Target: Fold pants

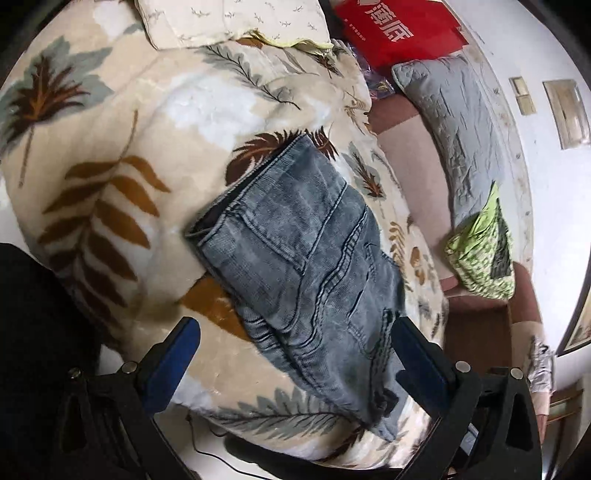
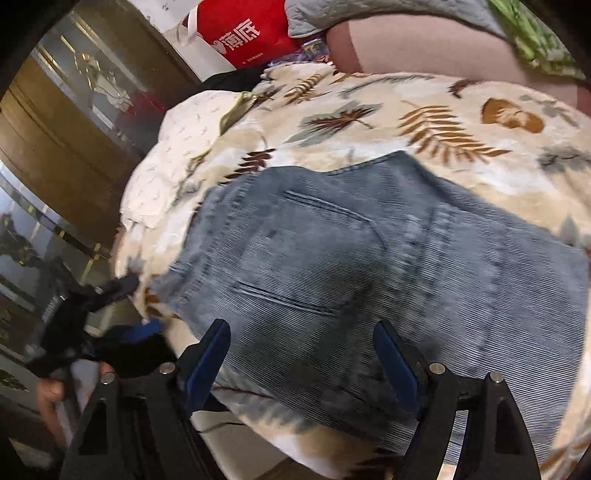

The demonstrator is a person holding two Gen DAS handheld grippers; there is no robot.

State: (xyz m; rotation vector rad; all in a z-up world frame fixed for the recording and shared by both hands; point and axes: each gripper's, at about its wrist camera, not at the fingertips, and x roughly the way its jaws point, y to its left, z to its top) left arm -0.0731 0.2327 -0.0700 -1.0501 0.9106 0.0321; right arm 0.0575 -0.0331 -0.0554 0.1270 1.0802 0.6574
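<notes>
Both my claws hang open over one pair of folded blue-grey corduroy pants [image 1: 303, 266], neither gripping anything. On my left gripper [image 1: 295, 339] the two blue pads stand wide apart, one fingertip over the leaf-print blanket [image 1: 110, 155], the other right at the pants' near edge; whether it touches the cloth I cannot tell. My right gripper [image 2: 301, 341] also has its jaws spread wide, the pants' ribbed cloth showing between and beyond the fingers.

I count one pair of pants, lying as a compact bundle near the front edge of the blanket, waistband end toward the blanket's middle, with two welt pocket slits visible in the right wrist view. At the far edge of the blanket I see one red bag [image 1: 399, 29] printed with white Chinese characters, too distorted to read surely, one cream pillow [image 1: 229, 18] with small sprigs, one grey quilted cushion [image 1: 454, 136] and one green patterned cushion [image 1: 484, 251] against the sofa back.
</notes>
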